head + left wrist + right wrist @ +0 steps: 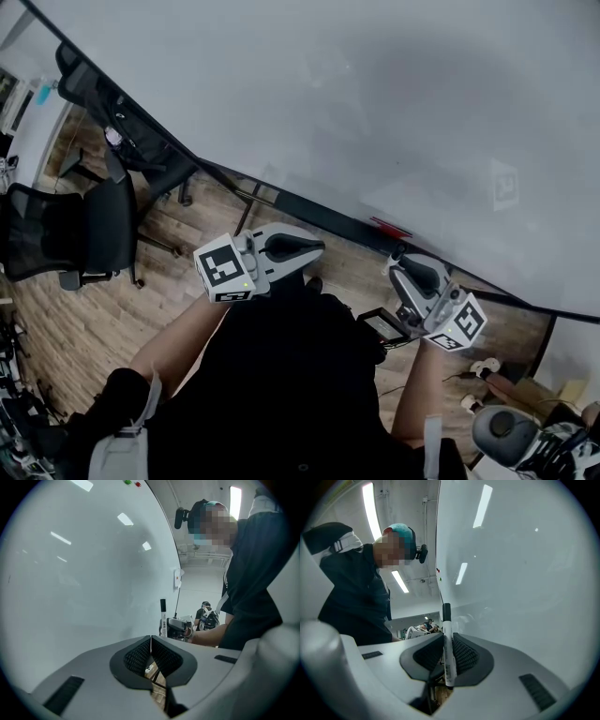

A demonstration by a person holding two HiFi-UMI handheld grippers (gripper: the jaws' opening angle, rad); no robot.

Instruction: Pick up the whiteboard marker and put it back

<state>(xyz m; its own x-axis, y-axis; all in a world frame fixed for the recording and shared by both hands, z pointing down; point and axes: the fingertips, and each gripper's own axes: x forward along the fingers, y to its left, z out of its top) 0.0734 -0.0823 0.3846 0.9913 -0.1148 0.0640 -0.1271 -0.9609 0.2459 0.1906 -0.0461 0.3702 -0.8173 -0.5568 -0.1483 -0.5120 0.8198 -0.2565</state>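
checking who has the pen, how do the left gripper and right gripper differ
The left gripper has its fingers pressed together with nothing between them; the right gripper has its fingers clamped on the whiteboard marker. The right gripper's load stands upright, cap up; the left gripper carries none. Both are beside the whiteboard.

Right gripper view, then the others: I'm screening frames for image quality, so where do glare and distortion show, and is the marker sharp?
Right gripper view: ceiling-light streaks glare on the whiteboard, its edge bows from the wide lens, the marker in the right tongs is sharp. Left gripper view: similar streaks, dark corners. Head view: even light, faint reflections only.
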